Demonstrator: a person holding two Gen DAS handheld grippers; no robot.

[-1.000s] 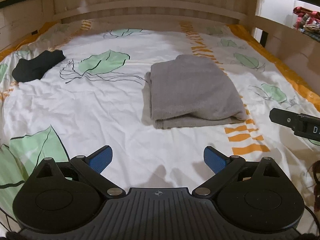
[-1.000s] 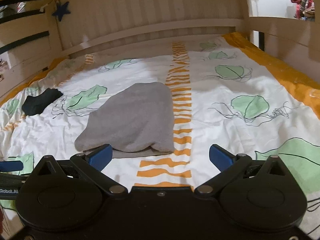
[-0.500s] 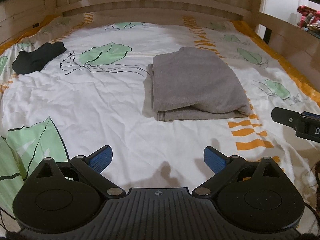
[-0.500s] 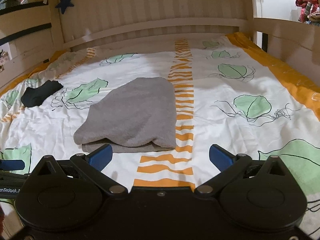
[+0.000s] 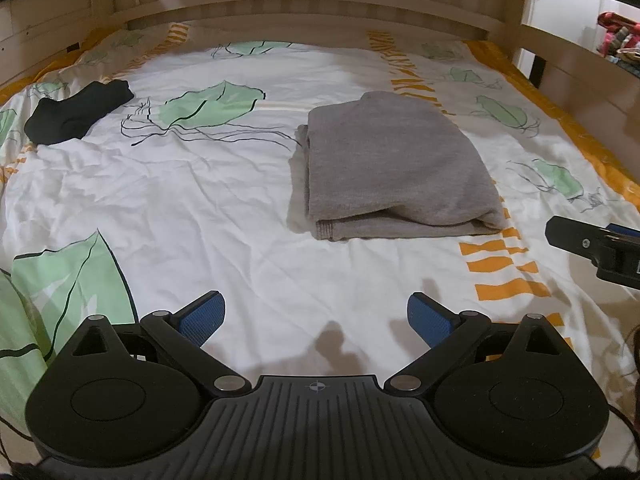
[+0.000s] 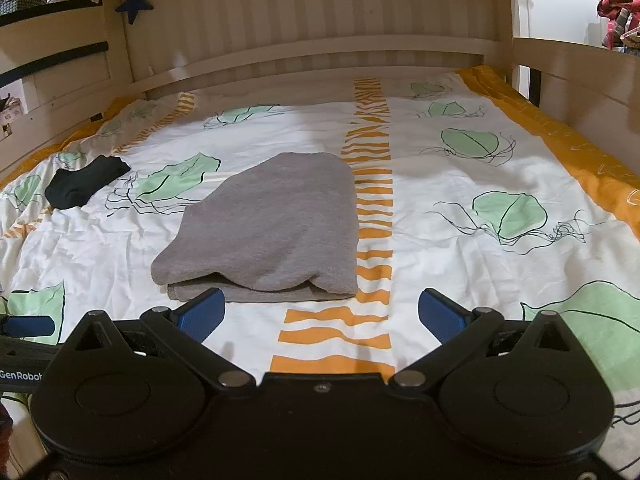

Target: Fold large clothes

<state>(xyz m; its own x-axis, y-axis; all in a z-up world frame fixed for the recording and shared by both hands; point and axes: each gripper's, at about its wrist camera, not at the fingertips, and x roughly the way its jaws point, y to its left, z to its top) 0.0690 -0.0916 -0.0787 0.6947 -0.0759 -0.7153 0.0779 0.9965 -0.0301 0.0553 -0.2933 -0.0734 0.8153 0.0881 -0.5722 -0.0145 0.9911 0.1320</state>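
1. The grey garment (image 5: 394,168) lay folded into a thick rectangle on the bed sheet (image 5: 192,208), a little right of the bed's middle in the left wrist view, its folded layers showing along the near edge.
2. In the right wrist view the same grey garment (image 6: 272,232) sat just left of the orange striped band (image 6: 372,208) printed down the sheet, its right edge touching that band.
3. The left hand-held gripper (image 5: 316,314) hovered above bare sheet near the foot of the bed, its blue-padded fingers (image 5: 202,316) spread wide and holding nothing; it was well short of the garment.
4. The right hand-held gripper (image 6: 322,312) was likewise wide apart and empty, its blue pads (image 6: 442,314) above the sheet just in front of the garment's near edge, not touching it.
5. Part of the right hand-held gripper also showed at the right edge of the left wrist view as a black bar; its lettering there was cut off and unreadable.
6. At the left edge of the right wrist view, white lettering (image 6: 20,376) on the black body of the other gripper read "GenRobot", cut by the frame.
7. A small black garment (image 5: 78,114) lay crumpled near the far left corner of the bed, well apart from the grey one.
8. A dark blue star (image 6: 135,2) hung on the wooden bed frame (image 6: 320,52) at the upper left.
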